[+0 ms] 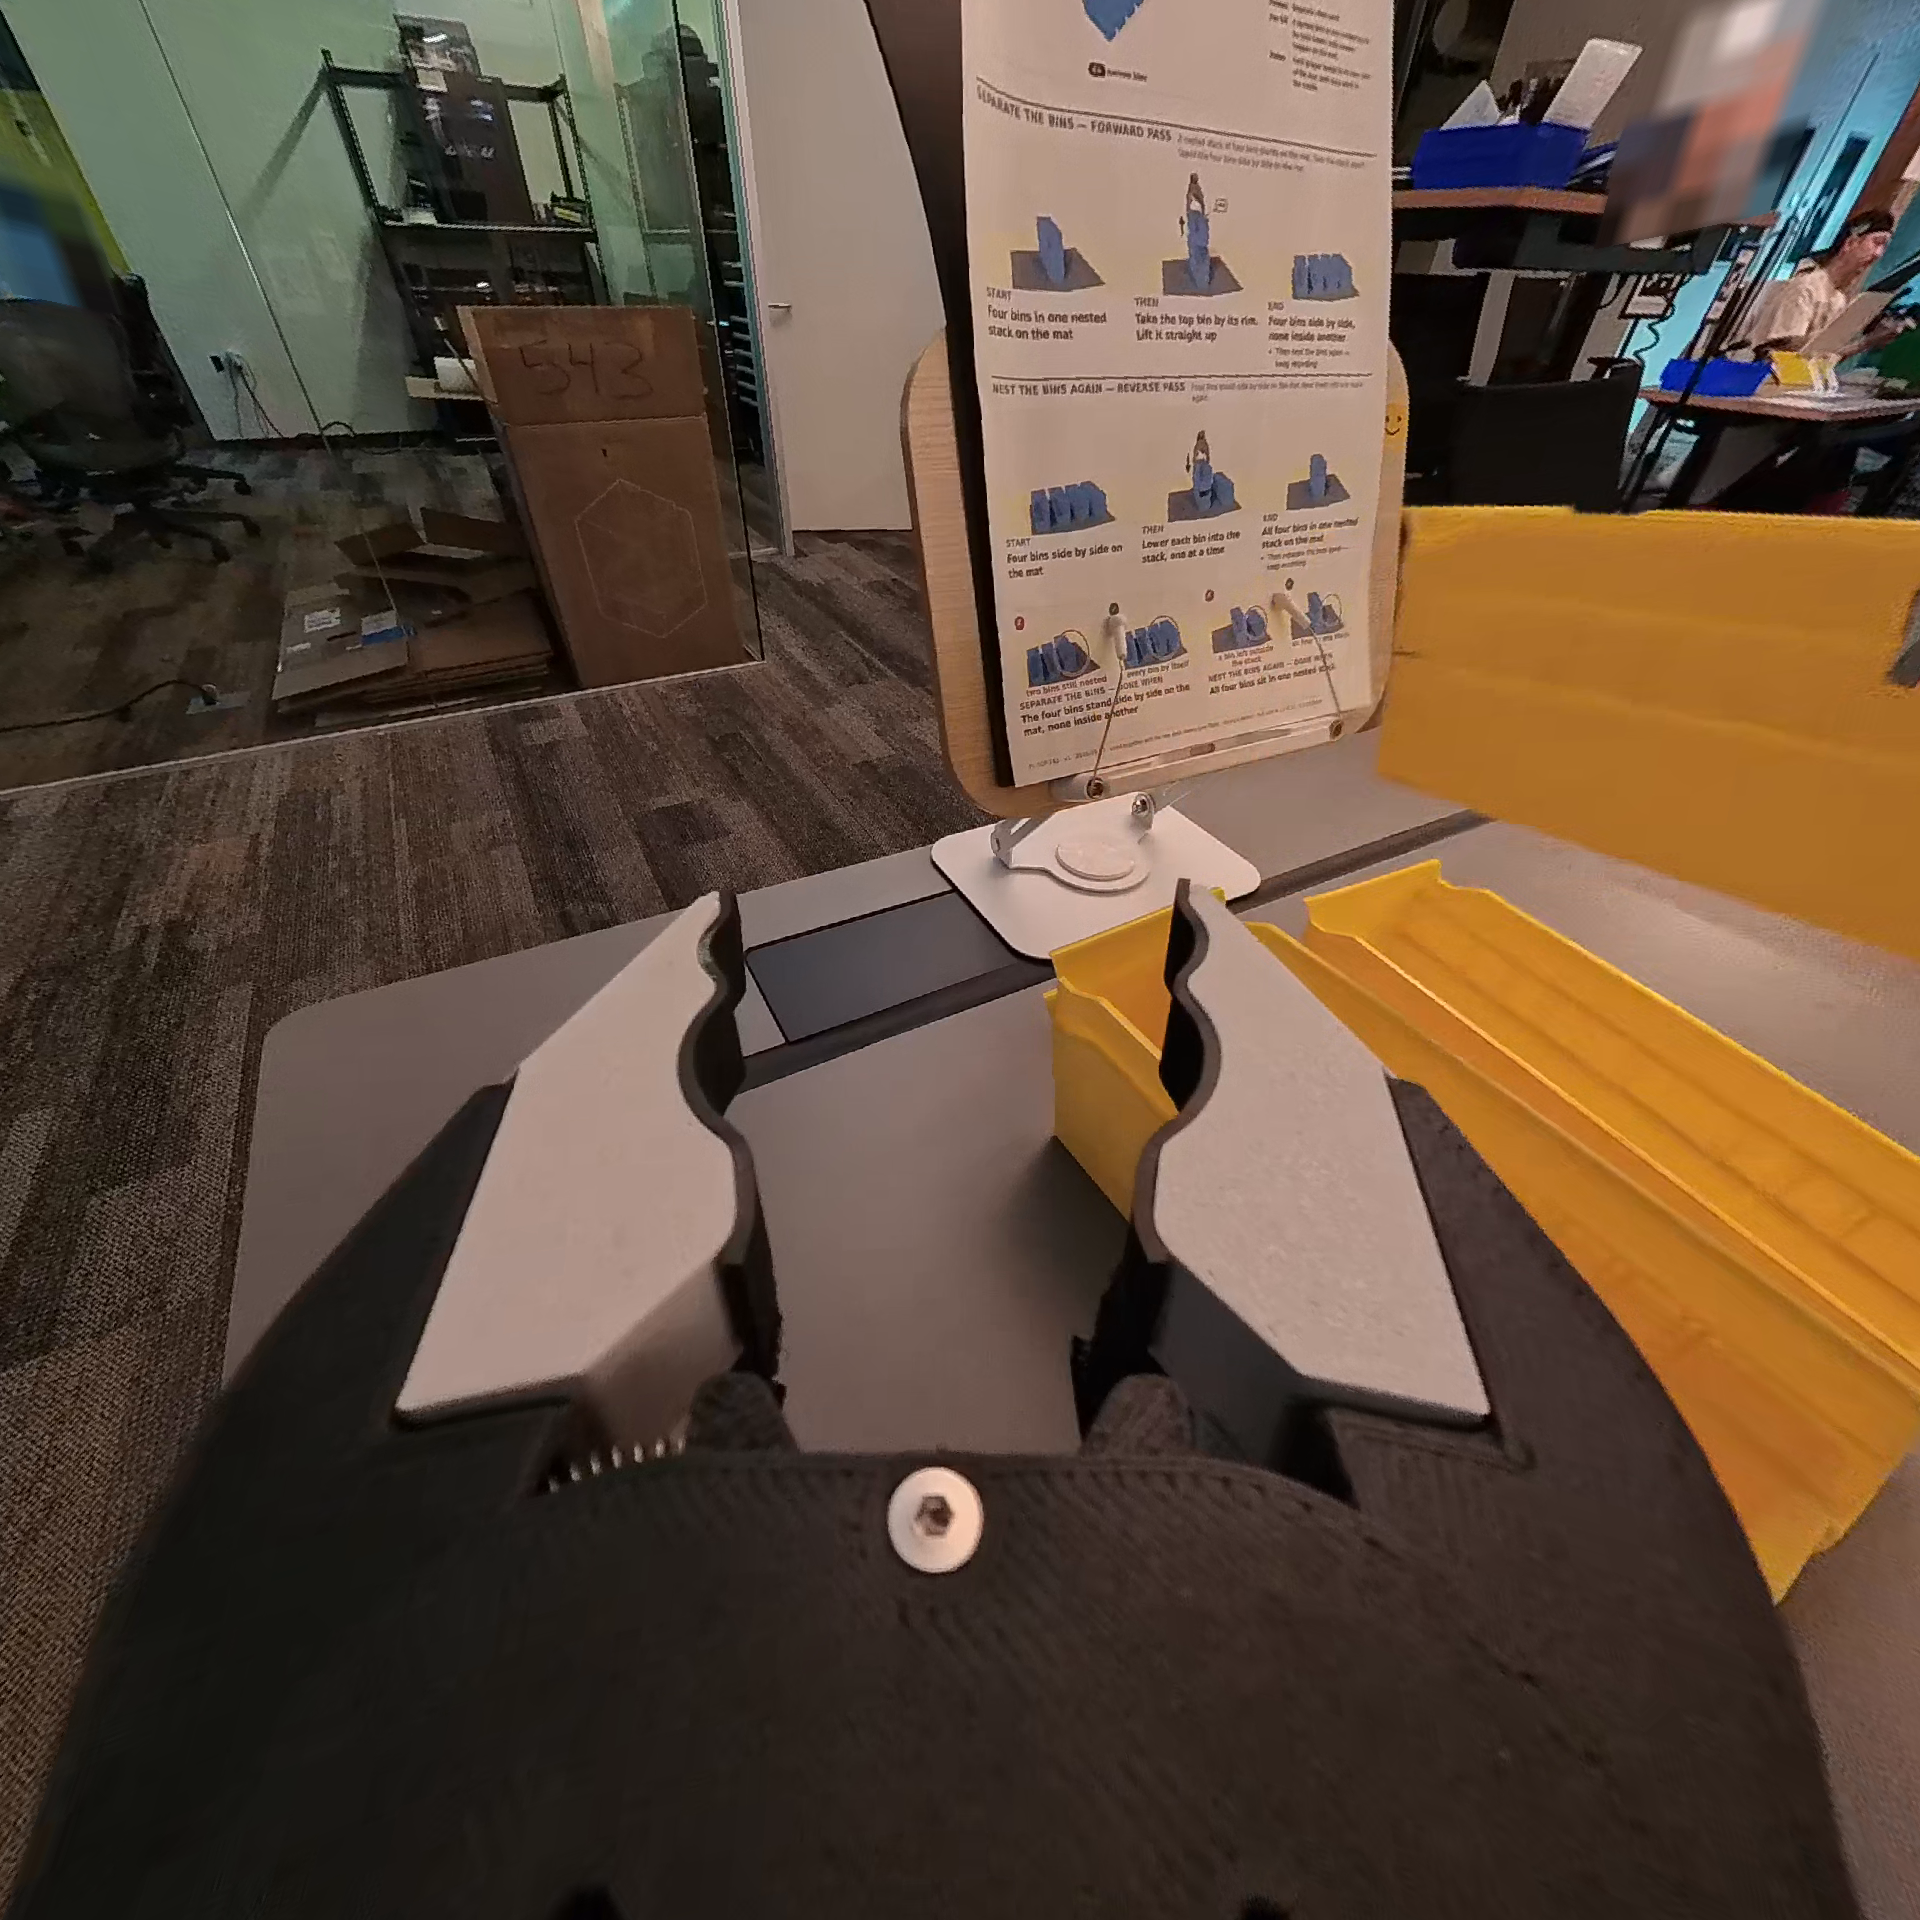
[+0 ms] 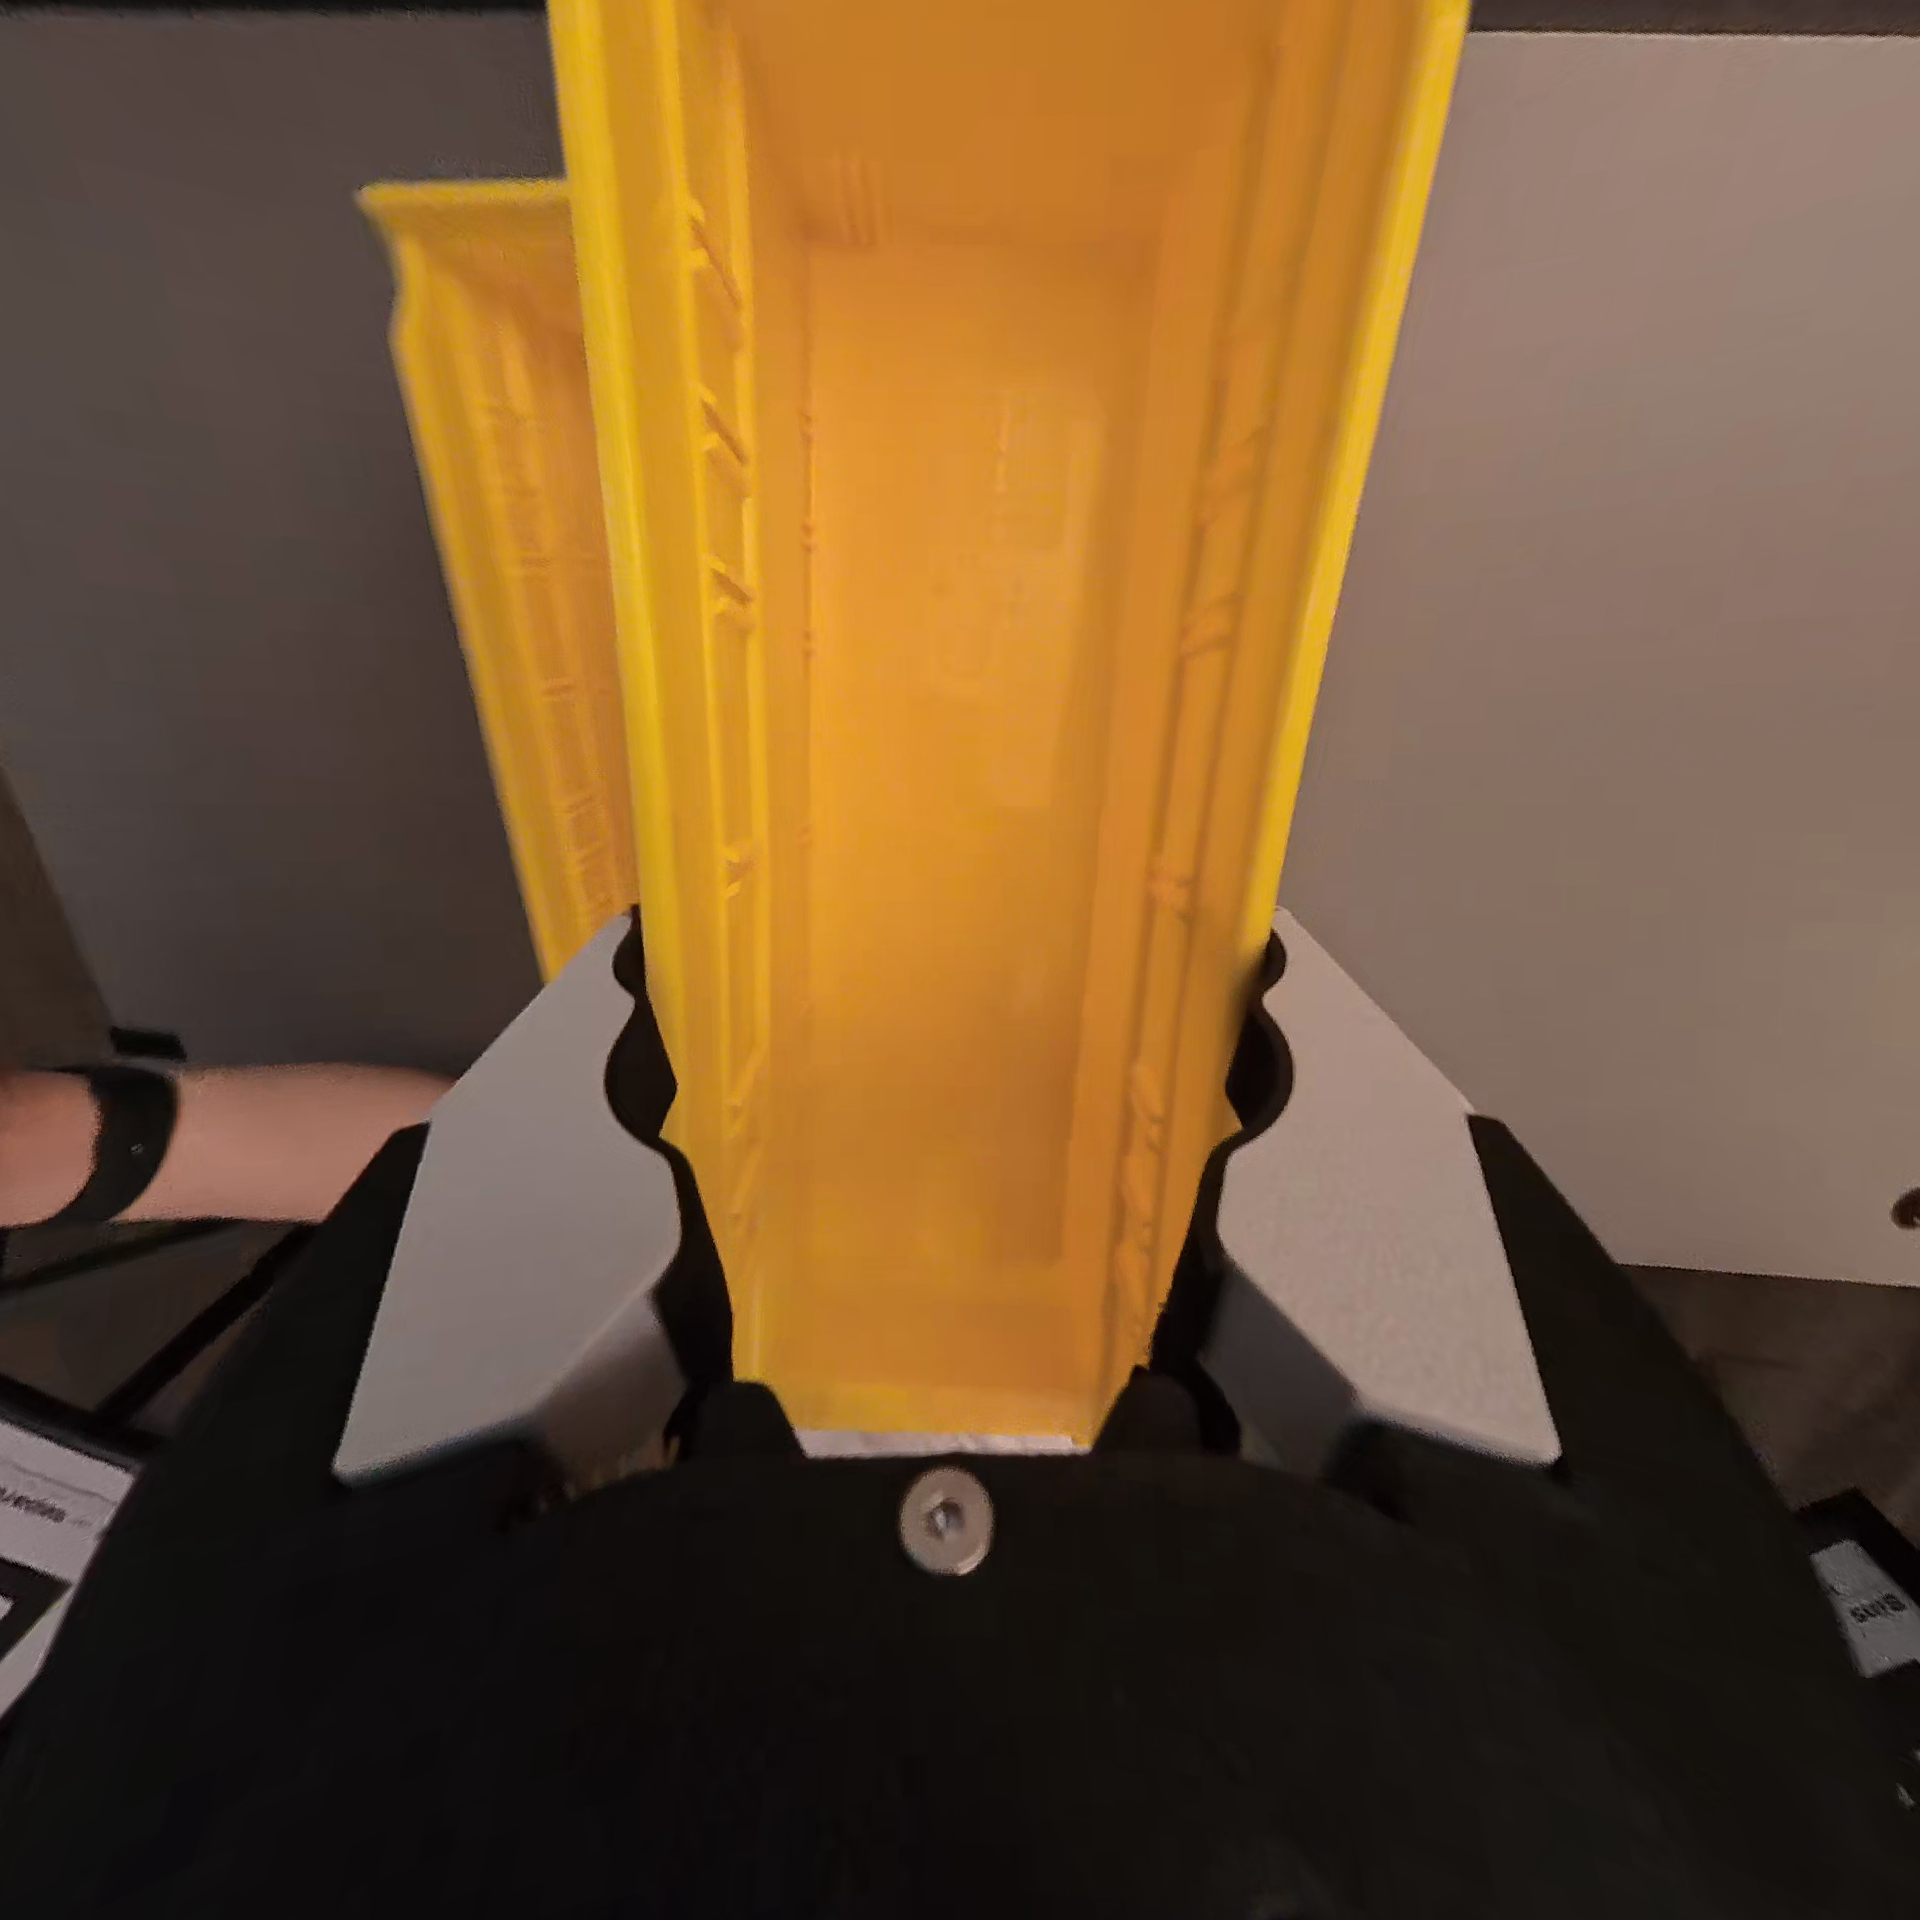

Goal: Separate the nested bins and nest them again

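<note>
Right wrist view: the right tool [image 2: 951, 997] is clamped across a yellow bin [image 2: 966, 623], pads pressing both long walls, mid-frame above the surface [image 2: 1610, 623]. Left tool [image 1: 951, 997], fingers apart, holds nothing; two bins [image 1: 1558, 1122] lie at right. Best keep the carried bin level and aligned lengthwise before lowering.
</note>
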Tool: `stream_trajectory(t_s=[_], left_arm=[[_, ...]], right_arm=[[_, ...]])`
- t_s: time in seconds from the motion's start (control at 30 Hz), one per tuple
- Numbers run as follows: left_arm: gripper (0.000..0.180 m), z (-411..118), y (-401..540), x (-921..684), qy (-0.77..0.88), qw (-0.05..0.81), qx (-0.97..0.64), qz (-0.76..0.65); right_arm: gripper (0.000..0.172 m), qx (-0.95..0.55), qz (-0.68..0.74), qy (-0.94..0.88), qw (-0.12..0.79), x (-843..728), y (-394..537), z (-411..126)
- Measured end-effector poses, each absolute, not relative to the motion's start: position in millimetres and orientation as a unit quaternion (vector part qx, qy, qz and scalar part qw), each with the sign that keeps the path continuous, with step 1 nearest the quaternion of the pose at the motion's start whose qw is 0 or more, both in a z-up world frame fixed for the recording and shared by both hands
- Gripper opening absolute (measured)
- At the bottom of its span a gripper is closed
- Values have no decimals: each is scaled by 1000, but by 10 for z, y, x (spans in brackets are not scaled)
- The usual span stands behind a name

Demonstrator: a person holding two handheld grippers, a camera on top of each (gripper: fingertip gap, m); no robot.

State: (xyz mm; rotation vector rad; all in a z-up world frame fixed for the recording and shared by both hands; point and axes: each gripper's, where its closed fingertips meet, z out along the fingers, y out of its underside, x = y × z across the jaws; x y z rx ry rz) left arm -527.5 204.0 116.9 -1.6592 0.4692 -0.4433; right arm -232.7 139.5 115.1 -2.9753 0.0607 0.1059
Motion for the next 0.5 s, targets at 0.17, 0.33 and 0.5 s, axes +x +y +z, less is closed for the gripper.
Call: stream_trajectory(t_s=[0.17, 0.33, 0.5], left_arm=[[81, 1156, 2058, -5275, 203, 628, -726, -191], [81, 1115, 2090, -5315, 199, 625, -733, -181], [81, 1085, 2121, -5380, 189, 623, -739, -173]], right_arm=[[109, -993, -4, 80, 92, -1203, 1262, 795], [108, -990, -11, 95, 101, -593, 1243, 113], [107, -992, 14, 71, 101, -598, 1288, -487]])
